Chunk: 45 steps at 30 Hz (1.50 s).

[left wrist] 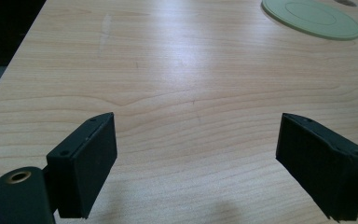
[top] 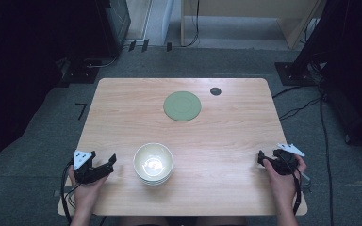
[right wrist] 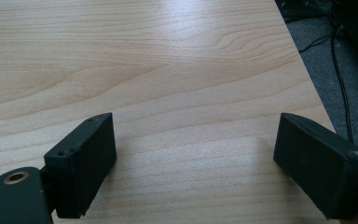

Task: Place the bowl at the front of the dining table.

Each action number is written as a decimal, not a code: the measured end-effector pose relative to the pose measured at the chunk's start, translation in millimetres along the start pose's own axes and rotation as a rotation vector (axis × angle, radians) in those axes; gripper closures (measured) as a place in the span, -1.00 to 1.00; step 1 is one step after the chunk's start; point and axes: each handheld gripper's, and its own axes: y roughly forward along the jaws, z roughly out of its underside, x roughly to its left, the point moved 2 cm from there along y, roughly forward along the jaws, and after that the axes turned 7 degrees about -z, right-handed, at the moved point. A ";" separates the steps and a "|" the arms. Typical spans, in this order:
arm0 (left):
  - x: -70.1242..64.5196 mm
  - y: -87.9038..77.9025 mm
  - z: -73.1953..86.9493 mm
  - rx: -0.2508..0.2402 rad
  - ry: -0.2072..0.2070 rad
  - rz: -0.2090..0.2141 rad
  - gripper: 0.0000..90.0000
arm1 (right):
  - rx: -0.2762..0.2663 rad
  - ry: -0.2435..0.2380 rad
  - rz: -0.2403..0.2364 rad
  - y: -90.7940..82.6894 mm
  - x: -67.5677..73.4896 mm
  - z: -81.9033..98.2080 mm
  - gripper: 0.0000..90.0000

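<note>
Pale wood grain everywhere, that's the table [top: 226, 141], and both hands are parked at its near corners, so this looks like a start pose with nothing picked up.

Going left to right: the left gripper [top: 107, 164] rests on the tabletop at the near-left corner, held in the person's left hand [top: 86, 186], jaws wide apart with bare wood between them (the left gripper view makes that obvious). It's angled toward the middle, which makes sense, because just beside it sits the stack of bowls [top: 153, 163], cream-coloured, nested upright, near the front edge at about the middle. My guess is those bowls are the thing being worked on, since they're the closest thing to either gripper and within easy reach of the left one.

Further back, well apart from the bowls, a flat green plate [top: 182, 106] lies on the far half; in the left gripper view it's up in the top right [left wrist: 313, 18]. Probably a landing spot for a bowl, but that's me guessing. A small dark round thing [top: 215, 91] sits just beside it, can't tell what.

The right gripper [top: 260, 160] is at the near-right corner, jaws also spread, gripping nothing, table edge and floor cables [right wrist: 340, 70] past it.
</note>
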 end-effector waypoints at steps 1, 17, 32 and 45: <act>0.0 0.1 -0.1 0.000 -0.001 0.000 -0.73 | -0.001 -0.001 0.000 0.1 0.0 -0.1 -0.71; -1.3 -8.6 -14.2 -0.035 -0.073 0.055 -0.72 | -0.082 0.033 -0.034 -9.1 5.3 -7.7 -0.66; -29.8 -25.6 -38.5 -0.057 -0.068 0.108 -0.72 | -0.154 0.004 -0.122 -32.4 40.4 -25.6 -0.66; -52.9 -29.9 -45.2 -0.044 -0.010 0.164 -0.67 | -0.180 -0.015 -0.213 -45.3 74.8 -34.6 -0.67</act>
